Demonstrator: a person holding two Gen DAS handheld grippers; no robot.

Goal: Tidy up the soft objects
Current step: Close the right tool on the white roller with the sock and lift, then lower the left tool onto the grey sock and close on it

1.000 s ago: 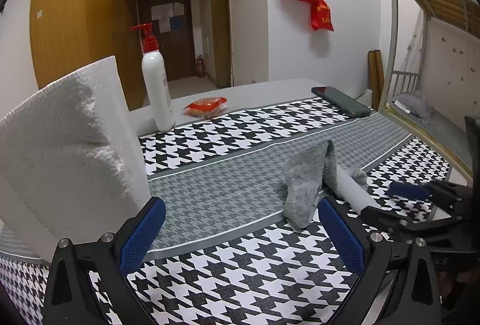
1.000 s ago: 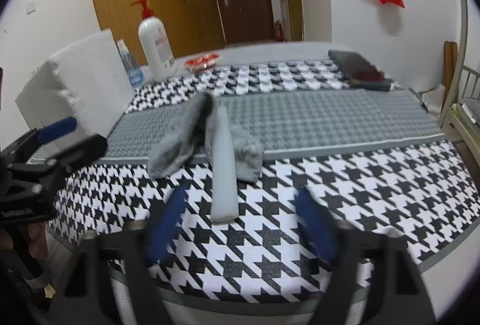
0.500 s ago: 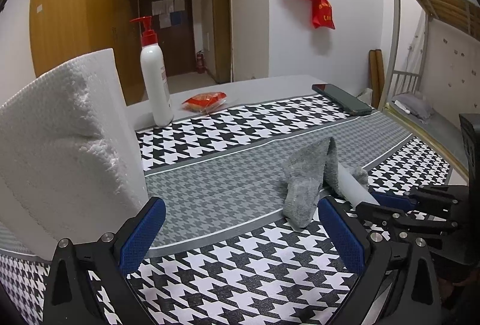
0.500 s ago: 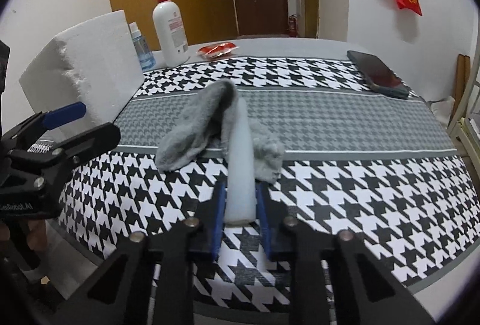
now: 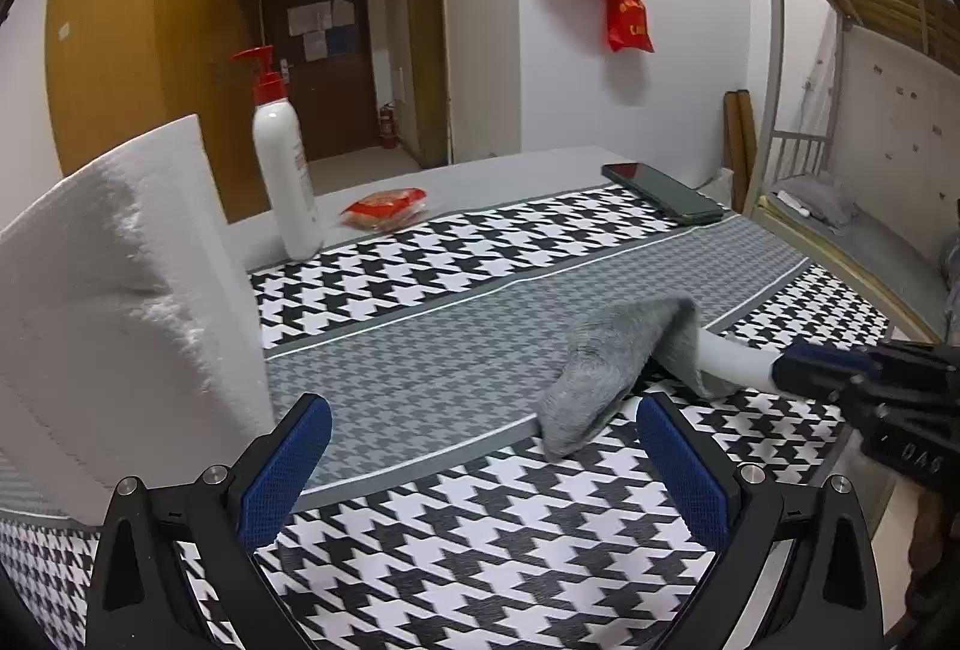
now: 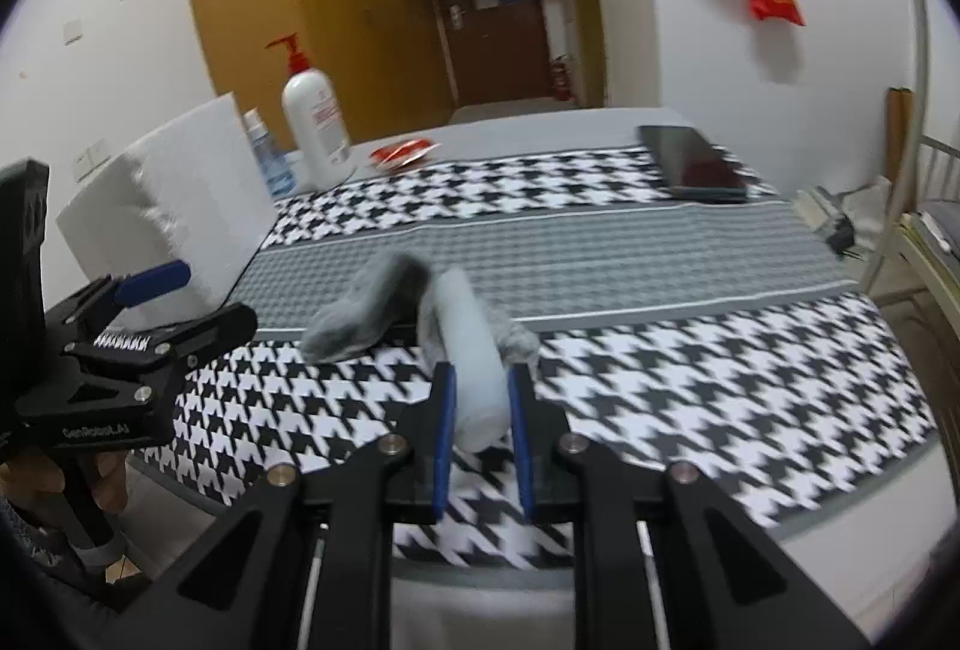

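Left wrist view: the left claw (image 5: 480, 470) hangs wide open and empty over the checked worktop (image 5: 480, 560), beside the white foam block (image 5: 120, 302). The grey sock (image 5: 612, 368) now drapes over a white foam tube (image 5: 732, 359) that has been raised off the cloth.

Right wrist view: the right claw (image 6: 482, 428), open a second ago, has clamped on the tube's near end and begun lifting, sock (image 6: 366, 314) riding along. The pick looks made; the sock may slide off before both get sorted
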